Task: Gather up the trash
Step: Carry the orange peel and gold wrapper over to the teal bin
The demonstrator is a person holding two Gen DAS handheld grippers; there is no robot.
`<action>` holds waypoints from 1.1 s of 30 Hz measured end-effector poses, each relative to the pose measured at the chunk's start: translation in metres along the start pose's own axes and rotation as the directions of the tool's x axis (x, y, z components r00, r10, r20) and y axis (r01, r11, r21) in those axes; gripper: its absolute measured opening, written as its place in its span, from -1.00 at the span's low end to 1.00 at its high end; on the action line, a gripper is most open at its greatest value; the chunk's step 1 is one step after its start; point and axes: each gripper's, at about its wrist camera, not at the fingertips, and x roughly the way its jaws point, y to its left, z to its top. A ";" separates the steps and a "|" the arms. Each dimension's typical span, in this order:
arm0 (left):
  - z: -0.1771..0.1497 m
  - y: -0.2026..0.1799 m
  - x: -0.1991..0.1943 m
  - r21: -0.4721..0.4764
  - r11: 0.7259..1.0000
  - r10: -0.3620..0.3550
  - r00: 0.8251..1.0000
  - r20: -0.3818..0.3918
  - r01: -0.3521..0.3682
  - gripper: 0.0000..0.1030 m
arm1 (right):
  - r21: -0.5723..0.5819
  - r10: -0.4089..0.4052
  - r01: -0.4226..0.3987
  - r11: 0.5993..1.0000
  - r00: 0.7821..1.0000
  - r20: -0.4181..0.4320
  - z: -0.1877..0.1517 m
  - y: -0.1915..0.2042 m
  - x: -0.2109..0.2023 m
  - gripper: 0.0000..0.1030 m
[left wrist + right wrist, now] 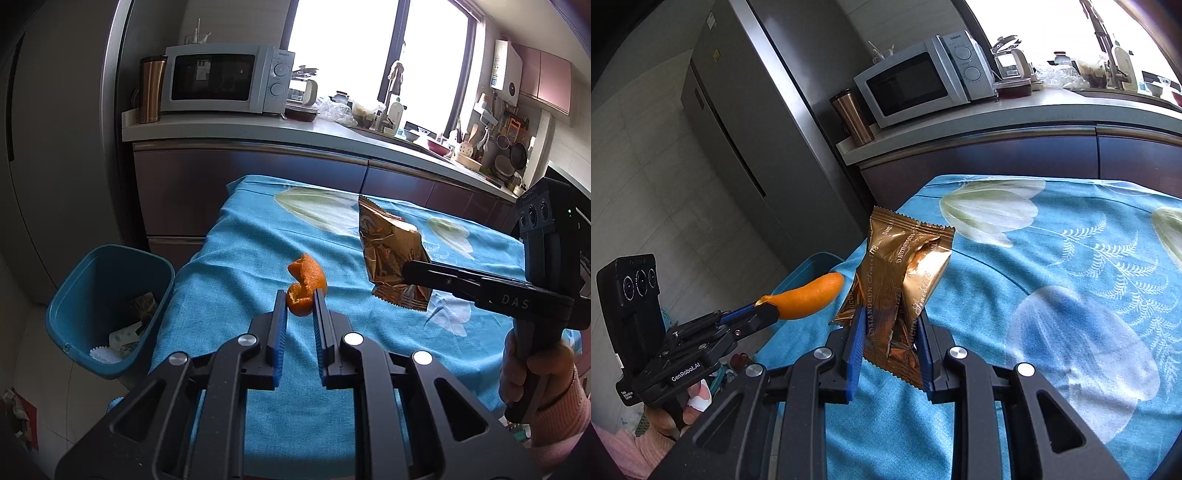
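Observation:
My left gripper (300, 295) is shut on an orange peel (306, 282) and holds it above the blue tablecloth (240, 258). The peel also shows in the right wrist view (809, 295), held by the left gripper (764, 308). My right gripper (890, 314) is shut on a gold snack wrapper (905, 266) and holds it up over the cloth. In the left wrist view the wrapper (391, 254) hangs from the right gripper (410, 275). A blue trash bin (107, 310) with some waste inside stands on the floor left of the table.
The table wears a blue flowered cloth (1052, 277). Behind it runs a kitchen counter (332, 133) with a microwave (225, 79), a copper tumbler (150, 88) and dishes. A grey fridge (746, 129) stands at the left.

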 end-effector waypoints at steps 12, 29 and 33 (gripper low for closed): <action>-0.001 0.015 -0.010 -0.022 0.999 0.033 0.999 0.012 -0.032 -0.72 | -0.023 0.030 -0.030 0.999 0.999 -0.019 0.002 0.011 0.016 -0.53; 0.000 0.030 -0.017 -0.047 0.996 0.073 0.997 0.017 -0.072 -0.72 | -0.058 0.066 -0.069 0.996 0.997 -0.044 0.007 0.029 0.031 -0.53; 0.000 0.035 -0.019 -0.056 0.995 0.081 0.997 0.019 -0.080 -0.72 | -0.066 0.076 -0.079 0.995 0.996 -0.050 0.008 0.030 0.034 -0.53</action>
